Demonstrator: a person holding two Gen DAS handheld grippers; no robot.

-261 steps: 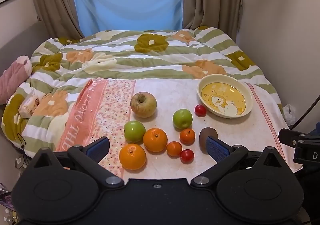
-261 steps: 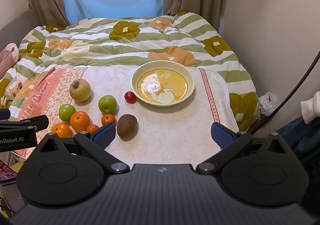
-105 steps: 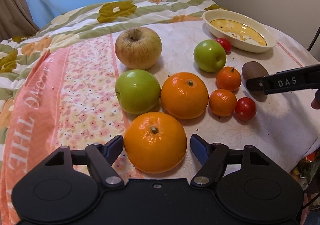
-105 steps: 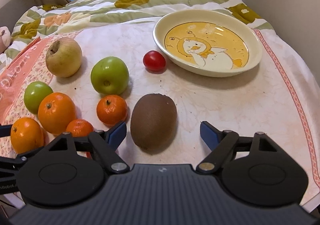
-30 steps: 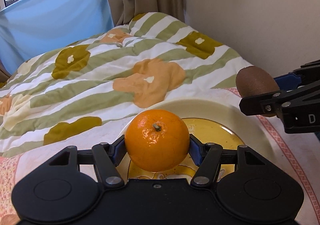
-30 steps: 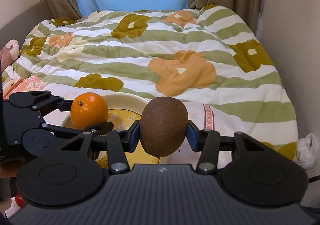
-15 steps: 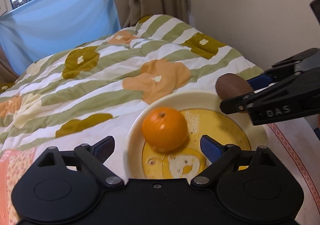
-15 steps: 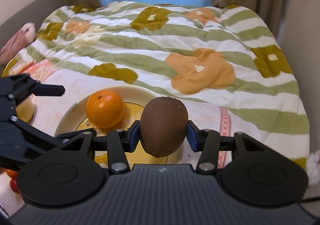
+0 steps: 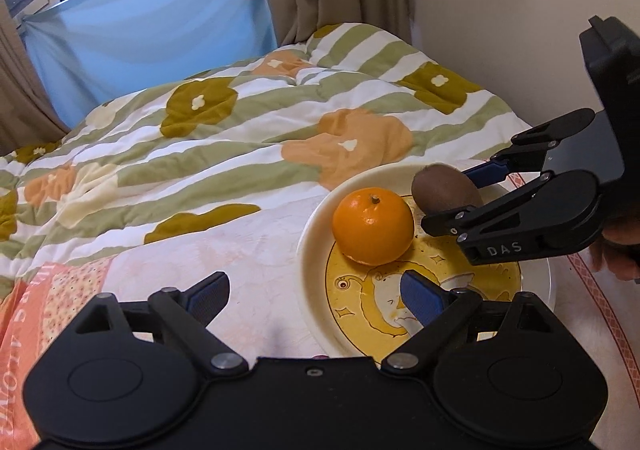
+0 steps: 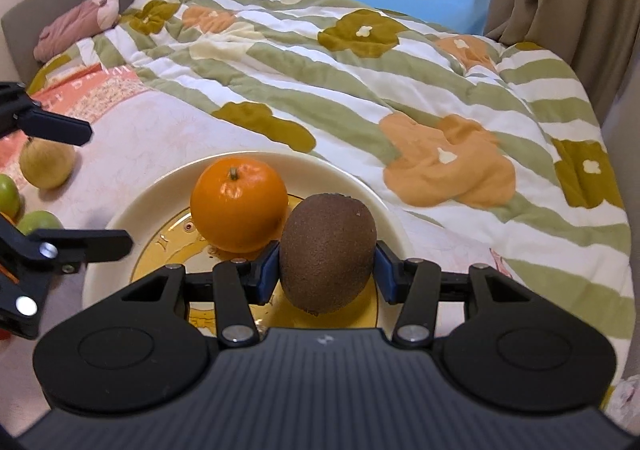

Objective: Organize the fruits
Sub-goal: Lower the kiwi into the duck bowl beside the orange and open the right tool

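An orange (image 9: 373, 225) lies in the cream bowl (image 9: 316, 210) with a yellow cartoon picture; it also shows in the right wrist view (image 10: 239, 203), in the bowl (image 10: 120, 222). My left gripper (image 9: 316, 292) is open and empty, drawn back at the bowl's near left rim. My right gripper (image 10: 327, 264) is shut on a brown kiwi (image 10: 328, 252) and holds it over the bowl, just right of the orange. The kiwi (image 9: 444, 188) and the right gripper reach in from the right in the left wrist view.
A yellowish apple (image 10: 47, 162) and green apples (image 10: 38, 221) lie on the pale cloth (image 9: 240, 246) left of the bowl. The striped flowered quilt (image 9: 248, 138) lies behind. A wall (image 9: 520, 10) stands on the right.
My left gripper let go of the orange into the bowl and drew back to the left. My right gripper brought the kiwi down over the bowl beside the orange.
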